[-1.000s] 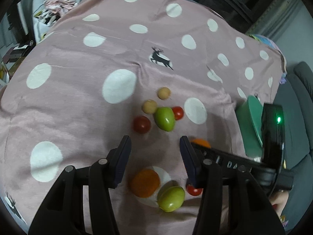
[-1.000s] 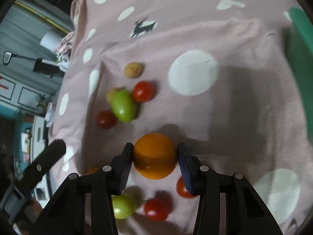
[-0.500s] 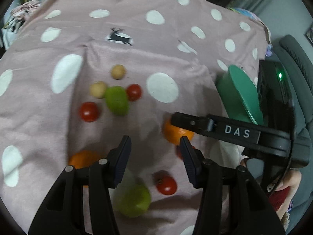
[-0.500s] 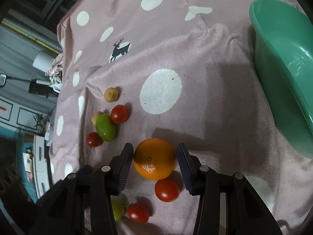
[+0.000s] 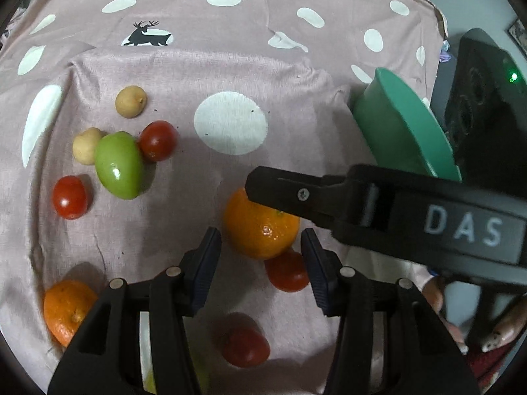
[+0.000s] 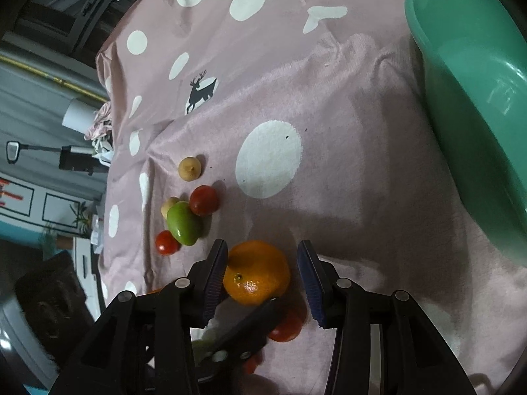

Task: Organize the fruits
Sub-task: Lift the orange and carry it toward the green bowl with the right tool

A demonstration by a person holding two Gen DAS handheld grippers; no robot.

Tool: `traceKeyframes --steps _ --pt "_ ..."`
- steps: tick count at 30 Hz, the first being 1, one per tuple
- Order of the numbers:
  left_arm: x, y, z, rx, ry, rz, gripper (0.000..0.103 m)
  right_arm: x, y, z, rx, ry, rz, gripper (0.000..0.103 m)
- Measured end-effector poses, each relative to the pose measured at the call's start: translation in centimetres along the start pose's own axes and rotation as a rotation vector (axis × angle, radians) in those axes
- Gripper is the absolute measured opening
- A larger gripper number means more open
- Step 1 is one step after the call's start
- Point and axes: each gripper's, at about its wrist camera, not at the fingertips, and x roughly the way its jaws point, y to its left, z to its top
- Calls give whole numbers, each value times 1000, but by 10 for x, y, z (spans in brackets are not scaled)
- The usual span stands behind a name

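Fruits are lying loose on the dotted cloth, all to one side of the green bowl. Are you counting them with me?

— Counting now. You are looking at two oranges, four red tomatoes, two small tan fruits and two green fruits, ten in all.

Where are they sitting against the bowl?

— The held orange is hanging nearest the bowl, though well short of its rim. Two tomatoes are lying just beside that orange, on the side away from the bowl. Farther from the bowl, the big green fruit is touching one tomato and one tan fruit, with the other tan fruit and the fourth tomato lying close by. The second orange is lying farthest from the bowl. The second green fruit is showing only partly behind your left gripper, so you are not seeing its whole shape.

What are your grippers doing?

— Your right gripper is gripping the held orange between its pads. Your left gripper's jaws have just been closing, yet they are standing apart with nothing pressed between them; it is pointing down at the held orange and the tomato beside it.
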Motion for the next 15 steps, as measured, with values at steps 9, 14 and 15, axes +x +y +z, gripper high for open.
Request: traceKeyframes --steps 9,14,15 --pt "2 -2 -2 17 -18 18 46 11 -8 -5 -1 -12 91 47" --pt "7 -8 0 27 -22 40 45 9 -10 -9 -17 -42 104 47" --pt "8 -7 1 17 -21 36 45 8 -9 -9 -35 -51 101 47"
